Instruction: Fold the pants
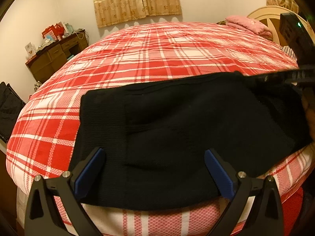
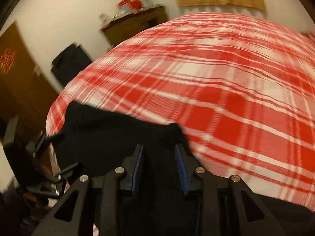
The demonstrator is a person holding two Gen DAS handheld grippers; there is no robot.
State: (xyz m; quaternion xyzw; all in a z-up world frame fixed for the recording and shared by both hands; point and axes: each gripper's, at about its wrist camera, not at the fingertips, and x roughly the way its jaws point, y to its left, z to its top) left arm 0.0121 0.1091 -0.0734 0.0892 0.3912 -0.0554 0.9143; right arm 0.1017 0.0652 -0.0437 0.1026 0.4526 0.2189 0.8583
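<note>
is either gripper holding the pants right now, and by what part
Left gripper is open over the pants, holding nothing. Right gripper straddles their near edge; a hold cannot be told.

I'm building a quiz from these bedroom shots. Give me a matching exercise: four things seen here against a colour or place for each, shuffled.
Things:
1. pants
2. bed cover
3. pillow
4. dresser

Descriptions:
A. pink, at the headboard end
B. black, lying near the bed's front edge
C. brown, against the wall left of the bed
D. red and white plaid

Pairs: 1-B, 2-D, 3-A, 4-C
</note>
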